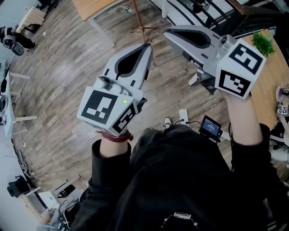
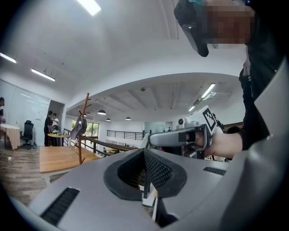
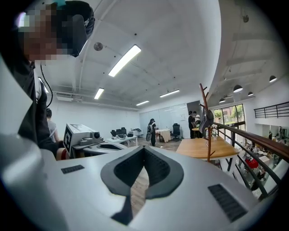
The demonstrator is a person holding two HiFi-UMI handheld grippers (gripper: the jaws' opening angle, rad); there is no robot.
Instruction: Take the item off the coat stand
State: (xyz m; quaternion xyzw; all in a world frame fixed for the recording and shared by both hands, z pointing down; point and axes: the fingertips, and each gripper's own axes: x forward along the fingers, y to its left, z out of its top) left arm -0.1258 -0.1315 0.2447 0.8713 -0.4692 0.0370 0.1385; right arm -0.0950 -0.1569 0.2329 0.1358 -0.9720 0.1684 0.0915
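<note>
In the head view, the left claw (image 1: 147, 46) and the right claw (image 1: 166, 32) are both held up in front of the person's black hooded top (image 1: 189, 180). Each has its jaws clenched together with nothing between them. Below them lies a grey-brown plank floor (image 1: 67, 67). At the top edge, the foot of the wooden coat stand (image 1: 143, 28) rests on that floor just beside the corner of a light wooden desk (image 1: 92, 6). Another wooden desk (image 1: 271, 85) at the right carries a green plant (image 1: 262, 43). A small screened device (image 1: 211, 127) lies on the floor near the person's feet.

In the left gripper view, the ribbed black pads meet along a single line and grasp nothing. Past them to the left, the coat stand rises by the wooden desk. A grey item (image 2: 80, 128) hangs from its upper branches, well away from both claws. The right claw crosses the middle of this view, held in a hand (image 2: 223, 143). The room is a white, open office with strip lights (image 2: 43, 75), a dark railing (image 2: 119, 134), and people (image 2: 52, 122) standing far back on the left.

In the right gripper view, the jaws are again pressed together and empty. The stand and its grey item appear at the right, beside the desk. A railing runs past on the right, and more people stand at the far end of the room.
</note>
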